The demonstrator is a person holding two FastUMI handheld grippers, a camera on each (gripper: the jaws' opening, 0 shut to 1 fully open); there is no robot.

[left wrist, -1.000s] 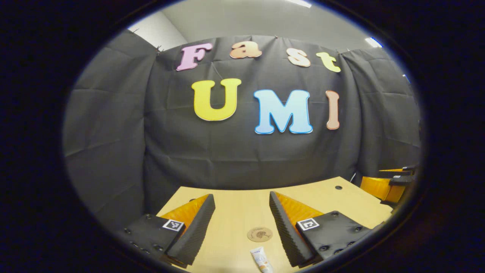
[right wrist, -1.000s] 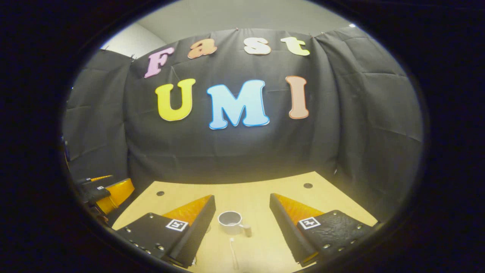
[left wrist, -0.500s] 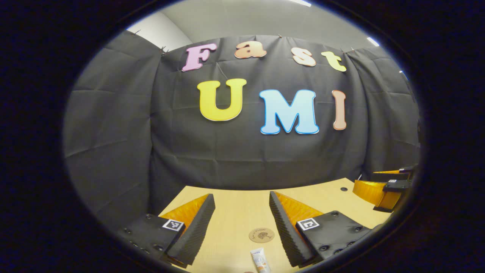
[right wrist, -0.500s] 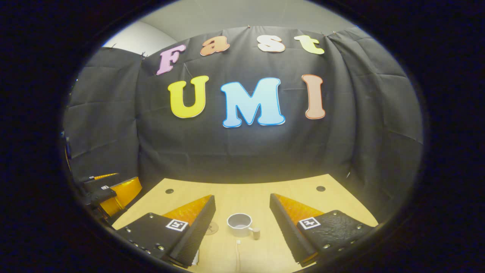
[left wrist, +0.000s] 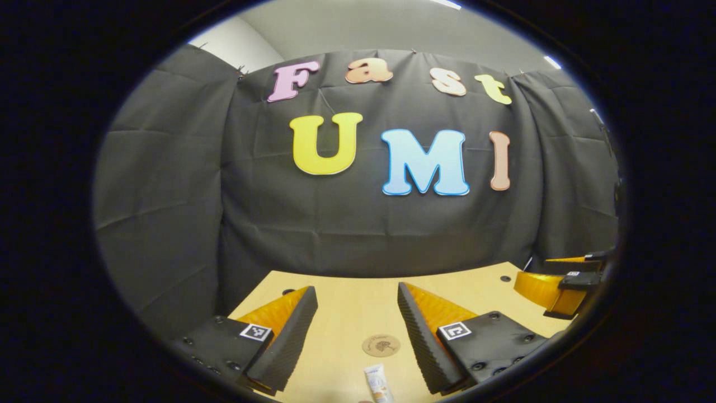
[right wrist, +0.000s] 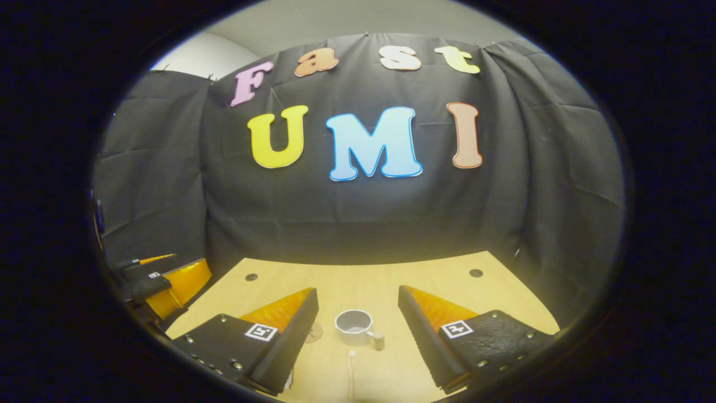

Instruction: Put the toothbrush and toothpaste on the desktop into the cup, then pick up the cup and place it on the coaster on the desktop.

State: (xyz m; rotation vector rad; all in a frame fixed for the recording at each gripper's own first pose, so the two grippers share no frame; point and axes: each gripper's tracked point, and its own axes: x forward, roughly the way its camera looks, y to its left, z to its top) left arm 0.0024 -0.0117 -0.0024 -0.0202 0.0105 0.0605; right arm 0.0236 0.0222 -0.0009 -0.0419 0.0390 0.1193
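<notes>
While both hand-held grippers hang open and empty over the surface (right wrist: 358, 280), I size up the cup (right wrist: 353, 326): rigid, probably light, upright between the right hand-held gripper (right wrist: 358, 316) fingers, best taken across its wall, clear of the handle. Nearer me the toothbrush (right wrist: 351, 369) lies thin and slippery. Below the left hand-held gripper (left wrist: 357, 313), the soft toothpaste (left wrist: 376, 383) sits just short of the coaster (left wrist: 381, 345). Nothing blocks either.
</notes>
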